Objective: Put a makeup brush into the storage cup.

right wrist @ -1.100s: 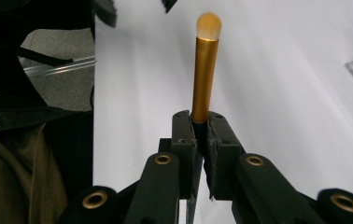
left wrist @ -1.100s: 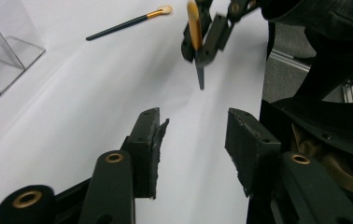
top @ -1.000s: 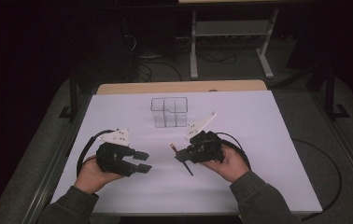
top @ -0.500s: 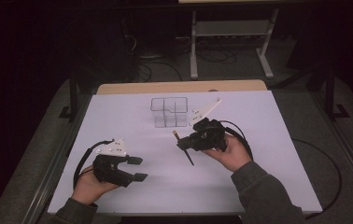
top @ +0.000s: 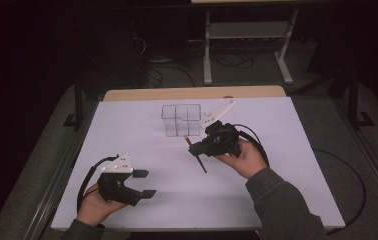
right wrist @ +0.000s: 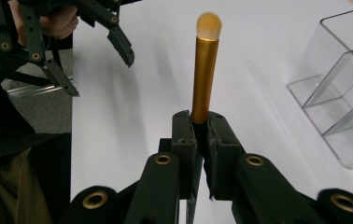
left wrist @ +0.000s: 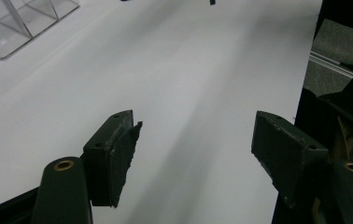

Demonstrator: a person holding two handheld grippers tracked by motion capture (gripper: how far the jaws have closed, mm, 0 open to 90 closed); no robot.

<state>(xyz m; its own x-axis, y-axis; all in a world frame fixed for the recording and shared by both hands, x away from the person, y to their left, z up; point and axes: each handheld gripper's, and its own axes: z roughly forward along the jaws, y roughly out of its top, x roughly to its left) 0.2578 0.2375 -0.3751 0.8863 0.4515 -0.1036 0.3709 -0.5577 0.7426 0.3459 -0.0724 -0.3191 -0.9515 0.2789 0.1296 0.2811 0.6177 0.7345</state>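
A makeup brush (right wrist: 205, 79) with a gold ferrule and a pale tuft stands up between the jaws of my right gripper (right wrist: 201, 128), which is shut on it. In the high view the right gripper (top: 196, 149) holds the brush (top: 201, 162) slanted above the white table, just in front of a clear plastic organizer (top: 181, 119) with several compartments. My left gripper (top: 144, 183) sits low near the table's front left. Its jaws have just been opening, and in the left gripper view (left wrist: 195, 123) they stand wide with nothing between them.
The white table (top: 287, 195) has a wooden strip along its far edge. Cables trail from both grippers. The organizer (left wrist: 20, 23) shows at the upper left of the left gripper view. Beyond the table are a dark floor and a metal stand.
My left hand drew back toward the front edge and sank, and its jaws widened. My right hand carried the brush a little farther toward the organizer.
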